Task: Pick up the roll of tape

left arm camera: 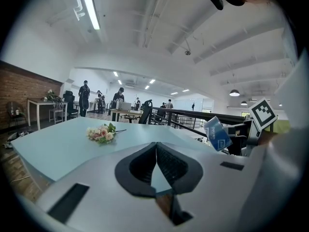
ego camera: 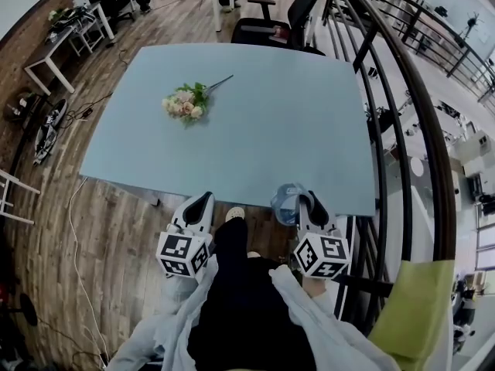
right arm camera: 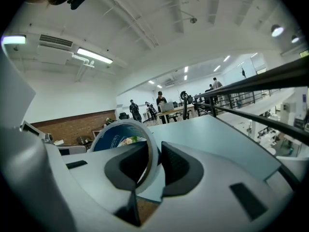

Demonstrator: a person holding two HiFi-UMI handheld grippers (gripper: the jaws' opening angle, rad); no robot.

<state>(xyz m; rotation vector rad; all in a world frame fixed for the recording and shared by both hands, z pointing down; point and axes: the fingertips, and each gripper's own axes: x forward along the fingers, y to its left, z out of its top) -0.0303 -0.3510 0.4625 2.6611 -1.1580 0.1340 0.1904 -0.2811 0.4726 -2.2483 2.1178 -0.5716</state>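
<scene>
The roll of tape (ego camera: pixel 287 202), clear with a blue core, is off the table, pinched by its wall in my right gripper (ego camera: pixel 307 200), just over the pale blue table's (ego camera: pixel 294 122) near edge. In the right gripper view the roll (right arm camera: pixel 120 131) stands on edge, its wall clamped between the dark pads (right arm camera: pixel 174 163) of that gripper (right arm camera: pixel 155 148). My left gripper (ego camera: pixel 203 200) sits beside it at the near edge. Its jaws (left arm camera: pixel 155 145) meet at the tips with nothing between them. From the left gripper view the tape (left arm camera: pixel 217 133) shows at the right.
A small bouquet of pink flowers (ego camera: pixel 186 103) lies on the table's left half. A black railing (ego camera: pixel 402 130) runs along the right, and an office chair (ego camera: pixel 271 25) stands at the far edge. People and desks are far behind, and cables lie on the wooden floor (ego camera: pixel 77 230).
</scene>
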